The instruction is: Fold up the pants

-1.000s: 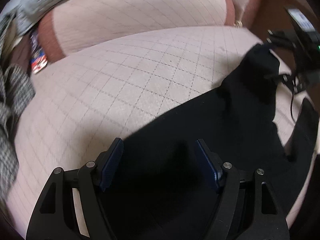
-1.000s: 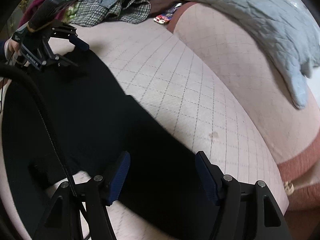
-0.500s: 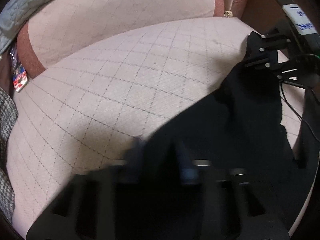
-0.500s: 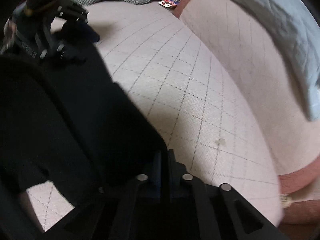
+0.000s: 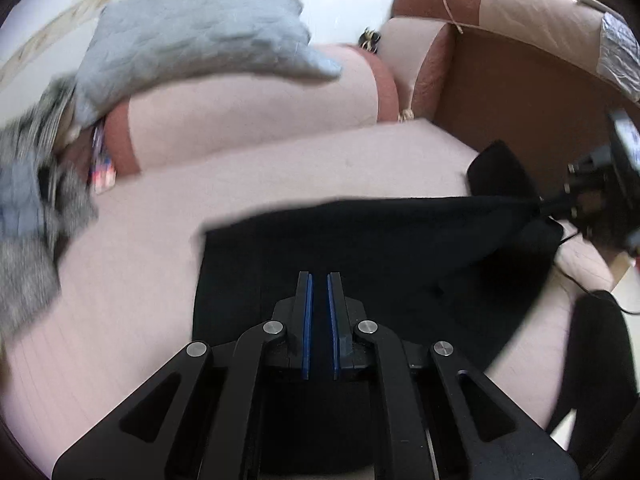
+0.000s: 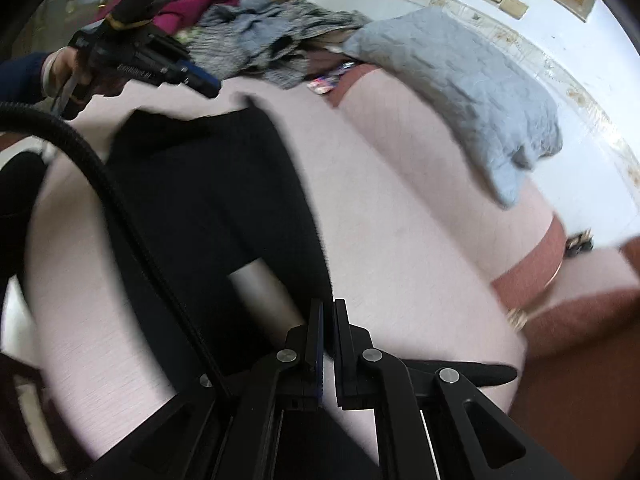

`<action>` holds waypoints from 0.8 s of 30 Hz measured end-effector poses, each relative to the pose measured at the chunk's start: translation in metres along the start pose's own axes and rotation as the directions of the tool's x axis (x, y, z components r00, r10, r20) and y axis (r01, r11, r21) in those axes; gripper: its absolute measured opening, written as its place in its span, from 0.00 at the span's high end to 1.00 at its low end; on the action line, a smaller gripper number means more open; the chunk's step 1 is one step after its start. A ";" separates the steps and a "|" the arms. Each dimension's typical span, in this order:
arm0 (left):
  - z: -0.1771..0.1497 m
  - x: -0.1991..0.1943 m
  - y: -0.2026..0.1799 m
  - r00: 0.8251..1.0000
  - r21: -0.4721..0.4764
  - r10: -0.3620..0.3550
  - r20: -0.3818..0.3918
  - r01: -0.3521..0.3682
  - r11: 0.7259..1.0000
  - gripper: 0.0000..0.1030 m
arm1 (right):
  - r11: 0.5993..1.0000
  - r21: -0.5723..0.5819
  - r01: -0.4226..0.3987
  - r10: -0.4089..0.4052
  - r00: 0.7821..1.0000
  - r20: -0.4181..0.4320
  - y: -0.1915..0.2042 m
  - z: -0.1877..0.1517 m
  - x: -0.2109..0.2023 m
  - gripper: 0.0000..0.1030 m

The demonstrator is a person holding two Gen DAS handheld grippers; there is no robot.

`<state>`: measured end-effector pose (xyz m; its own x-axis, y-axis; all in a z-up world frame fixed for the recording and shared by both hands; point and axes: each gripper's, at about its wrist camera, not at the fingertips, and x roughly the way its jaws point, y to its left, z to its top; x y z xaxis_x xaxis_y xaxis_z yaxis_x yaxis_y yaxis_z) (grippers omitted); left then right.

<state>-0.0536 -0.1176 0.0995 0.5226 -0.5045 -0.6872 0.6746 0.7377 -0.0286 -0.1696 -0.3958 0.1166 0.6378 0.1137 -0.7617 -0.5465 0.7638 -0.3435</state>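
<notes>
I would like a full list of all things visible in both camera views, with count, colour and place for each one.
pants: one, black, stretched over the sofa seat between both grippers
sofa: one, pale pink with reddish-brown trim, under the pants
quilted blanket: one, light blue-grey, draped over the sofa back
clothes pile: several pieces, grey, checked and dark red, at the far end of the sofa
small packet: one, multicoloured, in the gap beside the back cushion
cable: one, black, crossing the right wrist view
left gripper: one, black with blue pads, shut on the pants
right gripper: one, black, shut on the pants
</notes>
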 end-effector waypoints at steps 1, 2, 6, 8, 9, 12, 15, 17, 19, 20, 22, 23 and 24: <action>-0.012 0.000 -0.003 1.000 -0.018 -0.005 -0.023 0.005 1.000 0.94 | 1.000 0.008 -0.003 0.003 1.000 -0.012 0.012 -0.008 -0.001 0.97; -0.025 0.000 -0.007 0.999 -0.030 0.001 -0.042 -0.002 1.000 0.94 | 1.000 0.026 -0.016 0.016 0.999 -0.030 0.023 -0.017 0.001 0.97; -0.057 0.008 -0.009 0.993 -0.131 -0.003 -0.121 -0.013 0.991 0.94 | 0.988 0.132 -0.084 0.101 0.986 -0.130 0.038 -0.035 0.030 0.97; -0.054 0.009 -0.009 0.991 -0.158 -0.020 -0.132 -0.002 0.987 0.94 | 0.986 0.147 -0.085 0.108 0.981 -0.159 0.047 -0.037 0.035 0.97; -0.050 0.007 -0.011 0.992 -0.153 -0.026 -0.121 0.007 0.988 0.93 | 0.985 0.155 -0.080 0.106 0.980 -0.167 0.048 -0.036 0.035 0.96; -0.036 0.004 -0.019 0.994 -0.129 -0.032 -0.100 0.019 0.992 0.93 | 0.958 0.238 -0.160 0.187 0.977 -0.098 0.035 -0.025 0.026 0.88; -0.020 0.014 -0.013 0.995 -0.109 -0.026 -0.100 0.015 0.994 0.77 | 0.887 0.363 -0.286 0.286 0.957 0.056 0.015 -0.012 0.014 0.57; -0.012 0.022 -0.005 0.995 -0.123 -0.021 -0.094 0.010 0.992 0.57 | 0.856 0.400 -0.328 0.309 0.944 0.113 0.006 0.001 0.019 0.54; -0.003 0.032 0.006 0.995 -0.152 -0.045 -0.088 0.031 0.988 0.53 | 0.841 0.421 -0.339 0.305 0.941 0.149 -0.002 0.022 0.033 0.54; 0.003 0.038 0.011 0.994 -0.161 -0.050 -0.094 0.034 0.986 0.53 | 0.841 0.427 -0.333 0.296 0.943 0.152 -0.004 0.030 0.042 0.54; 0.018 0.053 0.021 0.992 -0.161 -0.049 -0.120 0.029 0.986 0.53 | 0.833 0.450 -0.321 0.285 0.947 0.146 -0.012 0.052 0.068 0.54; 0.026 0.059 0.024 0.992 -0.153 -0.039 -0.123 0.020 0.988 0.53 | 0.818 0.472 -0.329 0.297 0.944 0.144 -0.016 0.060 0.081 0.54; 0.033 0.066 0.026 0.991 -0.141 -0.037 -0.129 0.019 0.990 0.53 | 0.802 0.497 -0.331 0.305 0.943 0.135 -0.024 0.068 0.099 0.54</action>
<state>0.0163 -0.1465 0.0776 0.4259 -0.4697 -0.7733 0.6043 0.7838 -0.1432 -0.0561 -0.3601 0.0866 0.5079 0.4261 -0.7486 -0.3800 0.8908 0.2493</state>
